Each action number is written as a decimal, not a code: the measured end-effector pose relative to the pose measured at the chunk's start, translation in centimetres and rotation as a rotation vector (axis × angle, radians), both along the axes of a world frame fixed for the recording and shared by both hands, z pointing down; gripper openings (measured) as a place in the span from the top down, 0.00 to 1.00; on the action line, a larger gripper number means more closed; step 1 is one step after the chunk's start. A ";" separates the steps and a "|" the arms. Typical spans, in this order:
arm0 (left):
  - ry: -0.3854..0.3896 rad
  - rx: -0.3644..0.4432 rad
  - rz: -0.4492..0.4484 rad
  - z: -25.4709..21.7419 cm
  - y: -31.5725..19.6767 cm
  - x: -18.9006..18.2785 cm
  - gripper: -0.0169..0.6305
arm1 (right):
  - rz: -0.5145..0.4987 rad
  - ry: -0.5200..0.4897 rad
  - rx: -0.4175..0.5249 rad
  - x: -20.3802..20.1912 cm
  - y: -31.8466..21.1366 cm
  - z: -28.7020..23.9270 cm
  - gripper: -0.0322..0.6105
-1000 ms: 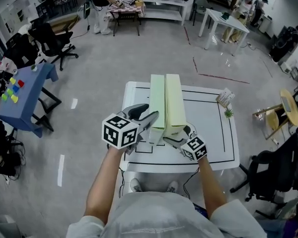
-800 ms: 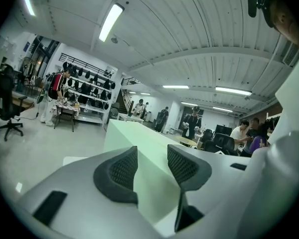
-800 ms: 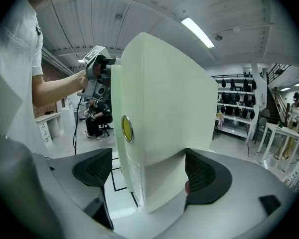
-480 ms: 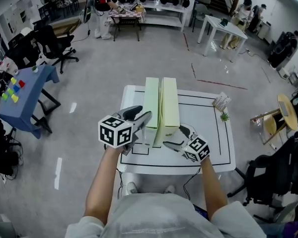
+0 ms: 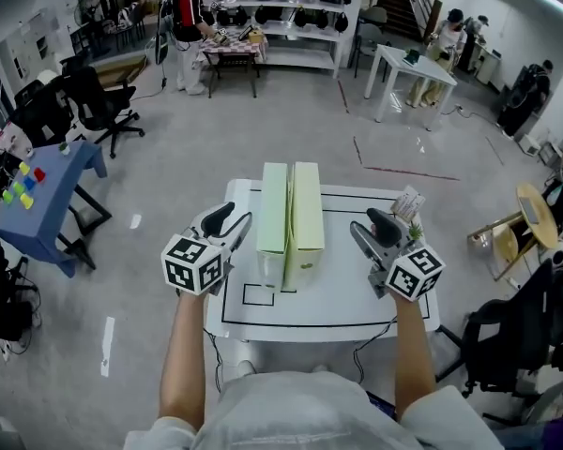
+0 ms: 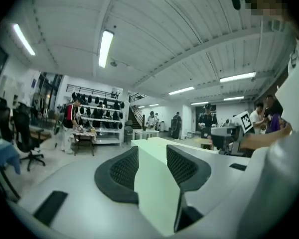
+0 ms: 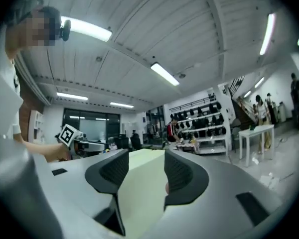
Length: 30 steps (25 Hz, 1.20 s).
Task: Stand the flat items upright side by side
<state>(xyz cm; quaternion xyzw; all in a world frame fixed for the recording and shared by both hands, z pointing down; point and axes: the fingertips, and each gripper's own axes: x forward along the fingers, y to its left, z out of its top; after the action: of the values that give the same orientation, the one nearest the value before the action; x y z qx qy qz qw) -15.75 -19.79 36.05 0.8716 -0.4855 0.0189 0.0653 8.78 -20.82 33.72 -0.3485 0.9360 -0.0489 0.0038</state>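
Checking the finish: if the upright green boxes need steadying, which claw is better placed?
Left, probably: the left claw sits close beside the left box; the right claw, its jaws just closing on nothing, hangs farther from the right box.

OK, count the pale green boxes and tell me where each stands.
2. The left box stands upright on the table; the right box stands against it. None seems hidden.
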 end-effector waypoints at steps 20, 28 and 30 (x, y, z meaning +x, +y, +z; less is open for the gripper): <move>-0.376 0.295 -0.110 -6.0 2.1 1.5 0.95 | 0.142 0.318 0.231 -3.7 0.7 -6.6 0.91; -0.379 0.312 -0.097 -6.3 2.9 2.5 0.95 | 0.139 0.337 0.261 -4.0 1.6 -6.3 0.91; -0.374 0.306 -0.099 -6.1 2.9 2.4 0.95 | 0.144 0.345 0.264 -3.9 1.6 -6.2 0.91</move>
<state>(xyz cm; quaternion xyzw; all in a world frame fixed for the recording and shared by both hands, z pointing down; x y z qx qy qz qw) -13.35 -16.90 29.95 0.8279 -0.5283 0.1030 -0.1575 4.86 -19.23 27.57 -0.4143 0.8938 0.1345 -0.1072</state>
